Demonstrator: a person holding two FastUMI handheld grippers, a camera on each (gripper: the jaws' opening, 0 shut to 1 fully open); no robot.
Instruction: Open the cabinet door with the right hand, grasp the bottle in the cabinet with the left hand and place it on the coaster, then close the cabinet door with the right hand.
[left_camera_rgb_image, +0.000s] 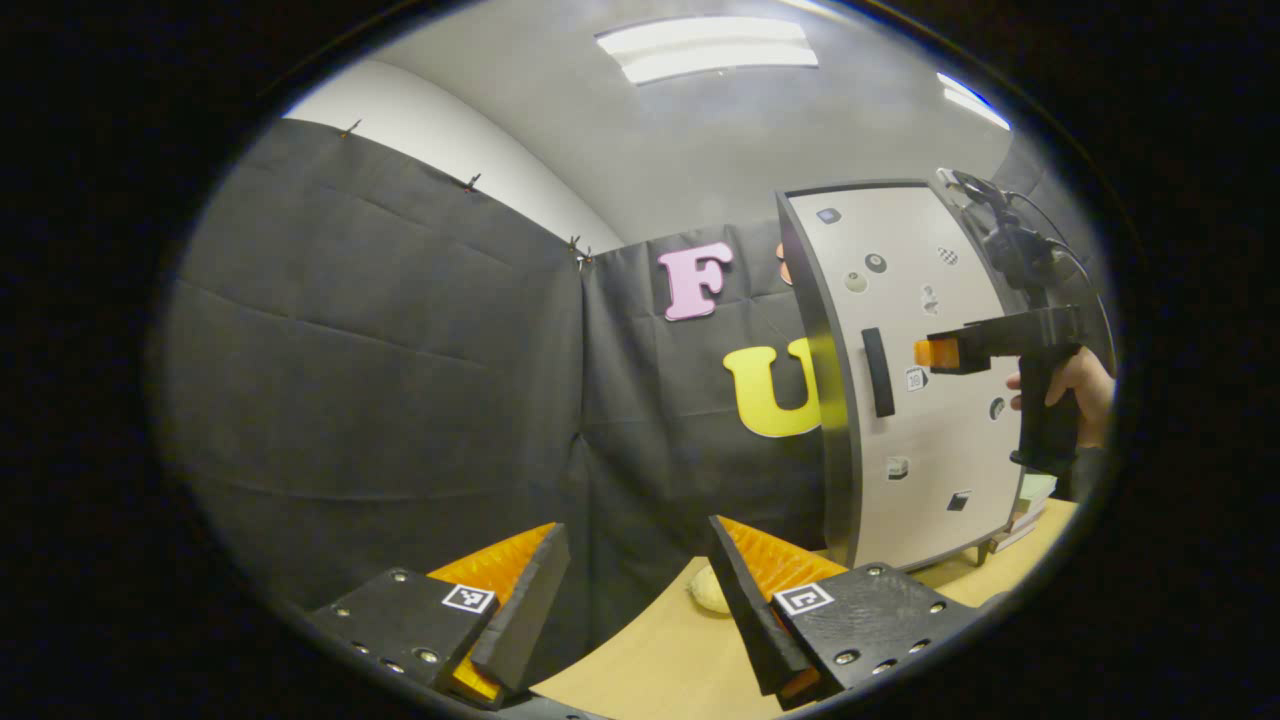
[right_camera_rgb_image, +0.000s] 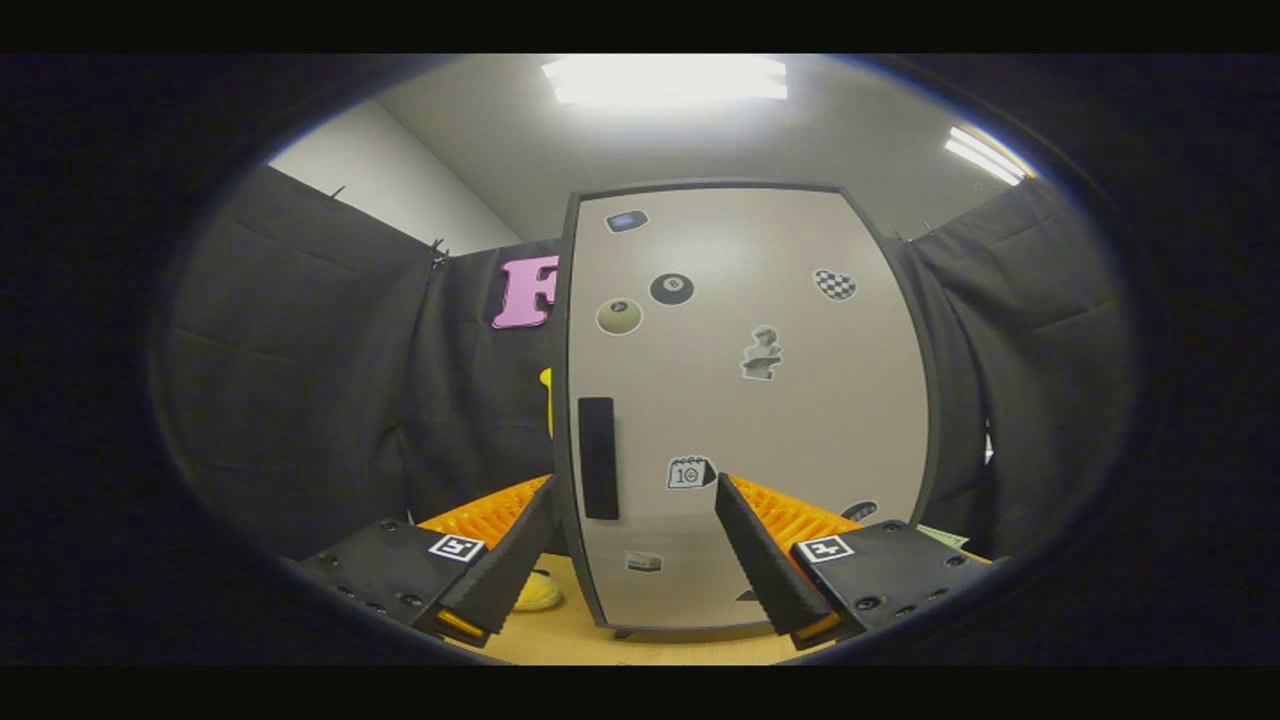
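Note:
The cabinet (right_camera_rgb_image: 760, 420) stands on the table with its pale door shut, and the bottle is hidden behind it. A black vertical handle (right_camera_rgb_image: 598, 457) sits near the door's left edge. My right gripper (right_camera_rgb_image: 635, 490) is open, a short way in front of the door, with the handle framed between its fingers. In the left gripper view the cabinet (left_camera_rgb_image: 930, 400) is at the right; the handle (left_camera_rgb_image: 878, 372) is there too, and the right gripper (left_camera_rgb_image: 925, 352), held by a hand (left_camera_rgb_image: 1075, 385), points at it. My left gripper (left_camera_rgb_image: 637, 530) is open and holds nothing.
A small pale yellow object (left_camera_rgb_image: 710, 588) lies on the wooden table (left_camera_rgb_image: 640, 660) left of the cabinet; it is the same yellow object (right_camera_rgb_image: 538, 592) in the right gripper view. Several stickers dot the door. Flat stacked items (left_camera_rgb_image: 1030, 505) lie beside the cabinet's right side.

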